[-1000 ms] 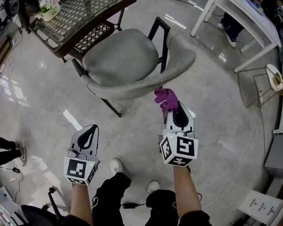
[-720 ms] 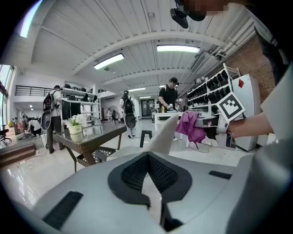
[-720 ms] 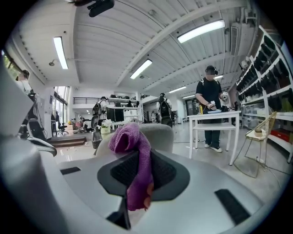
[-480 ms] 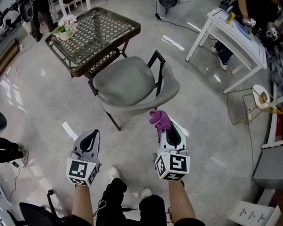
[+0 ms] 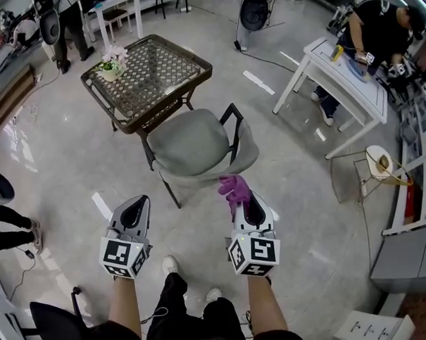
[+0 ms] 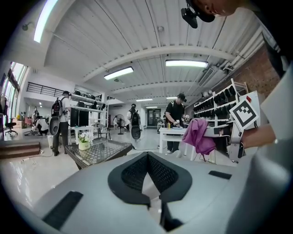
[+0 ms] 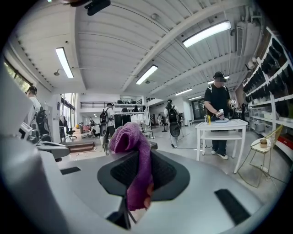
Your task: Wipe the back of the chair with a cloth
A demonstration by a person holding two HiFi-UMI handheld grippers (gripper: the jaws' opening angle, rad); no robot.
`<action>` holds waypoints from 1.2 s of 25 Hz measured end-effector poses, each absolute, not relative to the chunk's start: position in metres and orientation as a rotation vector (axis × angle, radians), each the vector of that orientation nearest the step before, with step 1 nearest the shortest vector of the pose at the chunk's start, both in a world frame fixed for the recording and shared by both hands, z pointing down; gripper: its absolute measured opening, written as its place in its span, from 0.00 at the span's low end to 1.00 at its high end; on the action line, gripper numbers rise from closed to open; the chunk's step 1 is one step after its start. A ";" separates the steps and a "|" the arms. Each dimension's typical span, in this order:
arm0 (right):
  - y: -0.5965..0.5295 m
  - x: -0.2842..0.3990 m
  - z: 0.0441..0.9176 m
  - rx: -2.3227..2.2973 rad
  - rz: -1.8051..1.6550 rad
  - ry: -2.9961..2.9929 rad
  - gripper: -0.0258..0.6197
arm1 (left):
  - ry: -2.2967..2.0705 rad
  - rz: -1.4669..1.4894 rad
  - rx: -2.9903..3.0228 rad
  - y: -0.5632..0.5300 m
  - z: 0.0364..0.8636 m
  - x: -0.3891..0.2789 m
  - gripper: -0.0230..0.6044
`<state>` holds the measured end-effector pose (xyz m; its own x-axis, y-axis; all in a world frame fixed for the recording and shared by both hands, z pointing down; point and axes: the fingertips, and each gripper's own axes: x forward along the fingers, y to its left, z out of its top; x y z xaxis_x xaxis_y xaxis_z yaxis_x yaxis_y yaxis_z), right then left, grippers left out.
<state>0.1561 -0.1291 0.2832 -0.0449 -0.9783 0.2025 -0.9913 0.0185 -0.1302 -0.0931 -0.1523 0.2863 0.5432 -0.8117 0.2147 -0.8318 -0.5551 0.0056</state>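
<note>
Looks like an open workshop hall: polished floor (image 5: 49, 138), white worktable (image 5: 343, 72) far right with a person (image 5: 379, 21) busy at it, gear racks (image 6: 224, 98) on the right wall, strip lights (image 7: 207, 33) under a ribbed ceiling (image 7: 119, 41), grey chair (image 5: 191, 142) and glass-topped table (image 5: 149, 70) mid-floor.

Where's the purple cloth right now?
The purple cloth is pinched in the right gripper, near the middle of the head view, just this side of the grey chair.

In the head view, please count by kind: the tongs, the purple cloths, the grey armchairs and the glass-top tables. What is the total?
tongs: 2 (left tongs, right tongs)
purple cloth: 1
grey armchair: 1
glass-top table: 1
total: 5
</note>
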 end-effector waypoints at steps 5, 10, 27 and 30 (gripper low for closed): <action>-0.131 0.152 0.241 2.117 0.336 -2.231 0.16 | -1.459 0.219 2.672 -0.153 0.242 -0.096 0.05; -0.127 0.144 0.203 2.100 0.316 -2.264 0.16 | -1.518 0.171 2.673 -0.148 0.196 -0.106 0.05; -0.103 0.125 0.140 2.060 0.261 -2.353 0.16 | -1.671 0.108 2.670 -0.124 0.110 -0.139 0.05; -0.100 0.122 0.130 2.053 0.237 -2.369 0.16 | -1.701 0.096 2.674 -0.118 0.097 -0.147 0.05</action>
<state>0.1222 -0.0996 0.1297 -0.1471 -0.9843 0.0971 -0.9840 0.1357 -0.1151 -0.1471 -0.1180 0.0968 0.4226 -0.9056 0.0353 -0.9039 -0.4240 -0.0570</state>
